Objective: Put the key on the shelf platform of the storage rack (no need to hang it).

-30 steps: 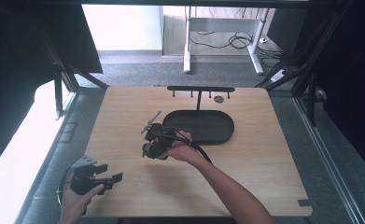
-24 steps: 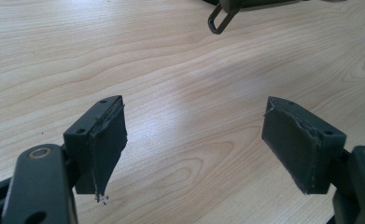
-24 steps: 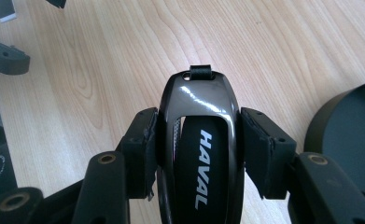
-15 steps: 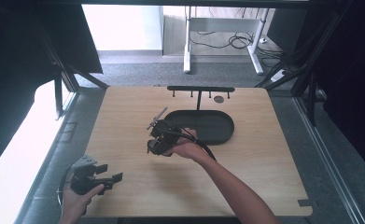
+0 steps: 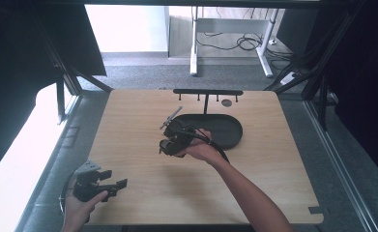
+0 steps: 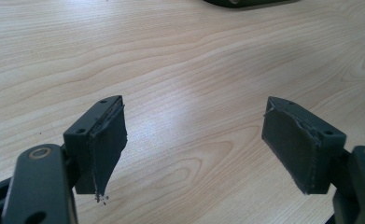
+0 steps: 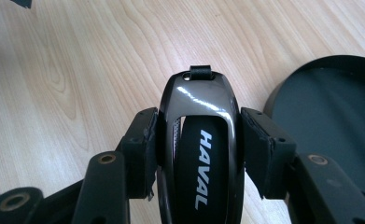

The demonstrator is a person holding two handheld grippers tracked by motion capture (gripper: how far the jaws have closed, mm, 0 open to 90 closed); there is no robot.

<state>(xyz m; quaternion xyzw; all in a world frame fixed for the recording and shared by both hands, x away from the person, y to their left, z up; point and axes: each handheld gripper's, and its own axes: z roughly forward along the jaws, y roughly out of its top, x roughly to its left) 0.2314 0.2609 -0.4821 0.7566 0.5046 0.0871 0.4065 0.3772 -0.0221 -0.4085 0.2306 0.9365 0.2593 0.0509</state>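
A glossy black key fob [image 7: 203, 163] lettered HAVAL stands upright between the jaws of my right gripper [image 7: 200, 116], which is shut on its sides a little above the wooden table [image 7: 77, 70]. From above, the right gripper [image 5: 167, 144] hovers over the table's middle, just left of a black oval tray [image 5: 223, 130]. My left gripper [image 5: 114, 185] rests at the table's near left corner. In its own view the left gripper [image 6: 194, 105] stands wide open over bare wood with nothing between its pads [image 6: 110, 140].
A black rack [image 5: 208, 92] with small hooks stands at the far edge behind the tray, with a small dark disc [image 5: 226, 102] beside its post. The tray's rim [image 7: 283, 88] lies right of the held fob. Dark frame struts surround the table.
My right gripper has carried the key fob a little to the right and farther away, closer to the oval tray. The left gripper has stayed put.
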